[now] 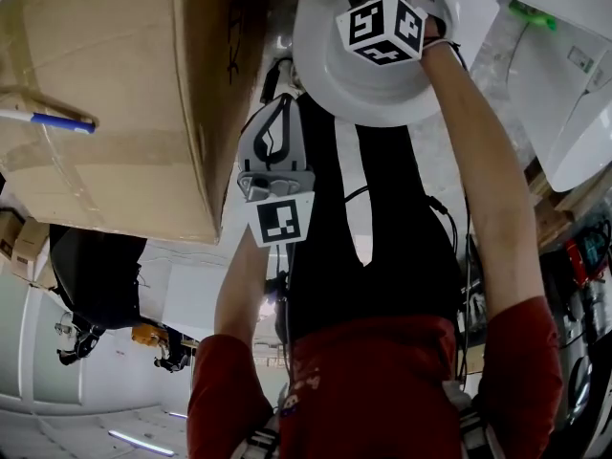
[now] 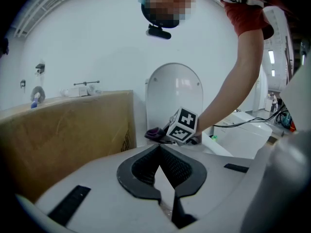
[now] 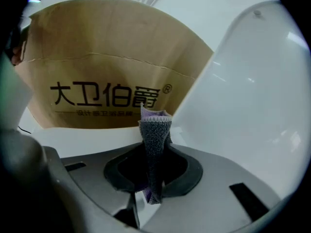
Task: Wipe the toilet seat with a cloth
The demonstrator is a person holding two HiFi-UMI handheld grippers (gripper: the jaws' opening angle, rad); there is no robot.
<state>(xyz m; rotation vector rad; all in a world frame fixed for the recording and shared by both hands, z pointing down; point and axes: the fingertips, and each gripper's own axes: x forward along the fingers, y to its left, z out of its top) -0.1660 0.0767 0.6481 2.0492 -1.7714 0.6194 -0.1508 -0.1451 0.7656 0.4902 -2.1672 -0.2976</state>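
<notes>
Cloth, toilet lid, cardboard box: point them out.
cloth [image 3: 154, 136], right gripper view, its upright fold
toilet lid [image 2: 174, 95], left gripper view, middle of its raised face
cardboard box [image 3: 107, 57], right gripper view, plain face above the print

Plain white wall [image 2: 82, 38] all round, pretty bare, with just a couple of small fittings [image 2: 39, 69] mounted on it. In front of it there's a big brown cardboard box [image 2: 73, 135] with black print on its side and some odds and ends [image 2: 82, 88] lying on top. Strip lights [image 2: 271, 57] glow off to the right, and a black cable [image 2: 248, 123] trails below them.
</notes>
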